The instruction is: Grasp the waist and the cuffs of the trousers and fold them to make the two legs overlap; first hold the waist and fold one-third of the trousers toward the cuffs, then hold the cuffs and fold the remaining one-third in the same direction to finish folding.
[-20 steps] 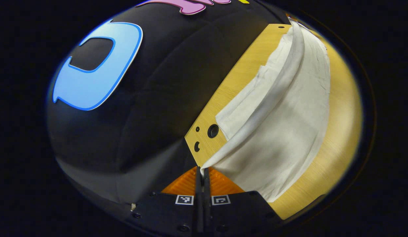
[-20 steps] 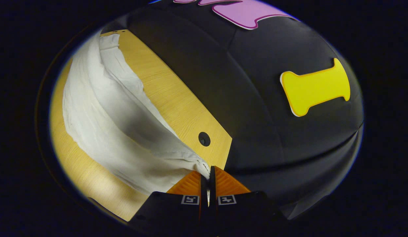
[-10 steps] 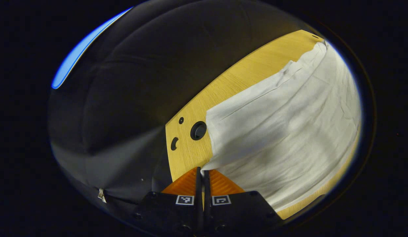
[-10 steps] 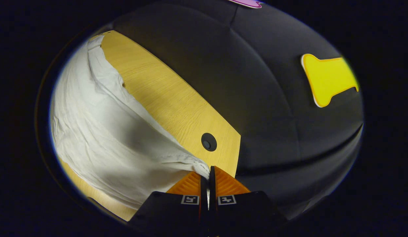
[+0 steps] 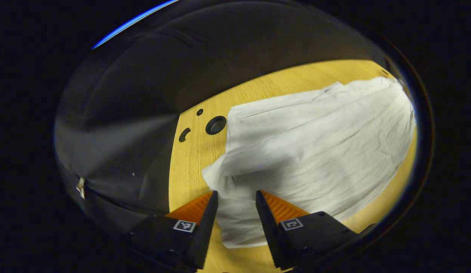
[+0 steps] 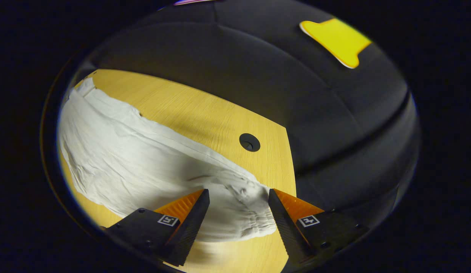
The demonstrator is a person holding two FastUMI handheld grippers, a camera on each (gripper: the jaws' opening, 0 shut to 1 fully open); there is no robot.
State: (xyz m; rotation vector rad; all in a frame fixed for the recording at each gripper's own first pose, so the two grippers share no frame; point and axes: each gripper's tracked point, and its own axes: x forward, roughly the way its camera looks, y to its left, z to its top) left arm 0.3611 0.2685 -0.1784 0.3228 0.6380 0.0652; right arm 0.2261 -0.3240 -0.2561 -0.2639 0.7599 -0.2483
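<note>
1. Left claw (image 5: 236,199) gapes wide, holding nothing, above the near end of the white trousers (image 5: 315,148).
2. Right claw (image 6: 238,197) is spread too, empty, over the gathered waist (image 6: 250,212).
3. Trousers lie on the wooden worktop (image 6: 205,117).

White trousers (image 5: 315,151), creased, plain, no print. Yellow wood-grain tabletop (image 5: 193,151) with dark round holes (image 5: 215,125). Black-and-white square tag markers (image 5: 184,226) on black gripper housings. Black cloth wall (image 6: 296,94).
</note>
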